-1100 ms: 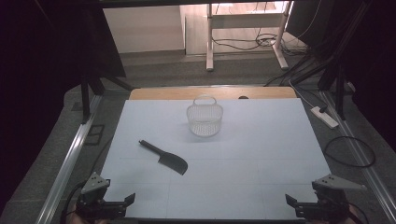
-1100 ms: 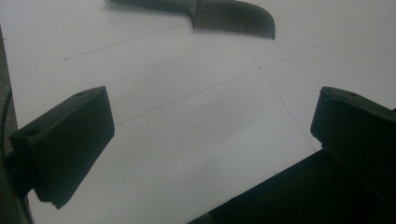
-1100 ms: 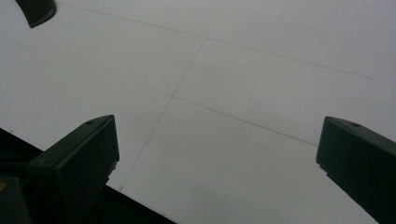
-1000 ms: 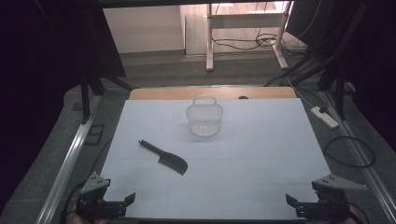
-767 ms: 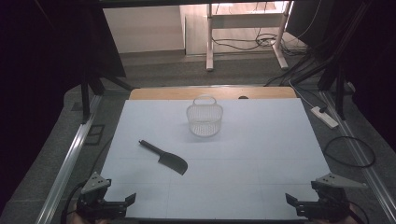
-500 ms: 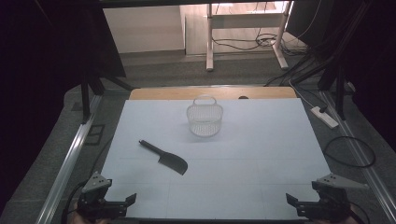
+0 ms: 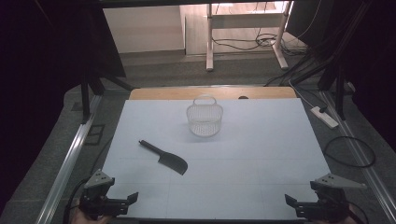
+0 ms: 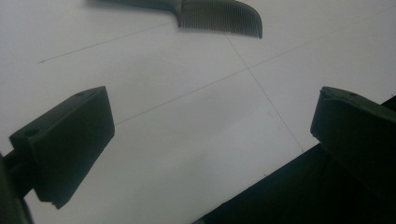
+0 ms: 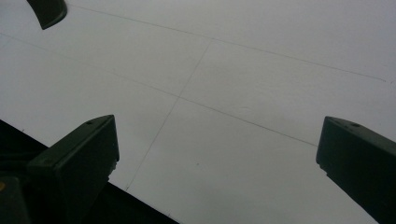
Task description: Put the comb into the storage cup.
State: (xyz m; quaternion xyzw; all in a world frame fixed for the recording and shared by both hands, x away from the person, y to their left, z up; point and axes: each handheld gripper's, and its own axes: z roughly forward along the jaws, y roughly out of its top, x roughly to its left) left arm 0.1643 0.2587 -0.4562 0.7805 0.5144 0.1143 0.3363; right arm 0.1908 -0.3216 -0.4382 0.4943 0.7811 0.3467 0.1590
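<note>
Dark comb (image 7: 164,158) lies flat on the white table sheet (image 7: 261,154), left of frame centre in the high view, handle toward upper left, toothed end lower right. In the left gripper view its teeth (image 8: 219,16) sit at the top edge. White mesh basket (image 7: 204,119) stands upright above it, well apart, possibly empty; too small to tell. Left gripper (image 7: 122,201) at lower left corner, jaws spread, holding nothing. Right gripper (image 7: 299,208) at lower right, jaws likewise spread, over bare sheet.
</note>
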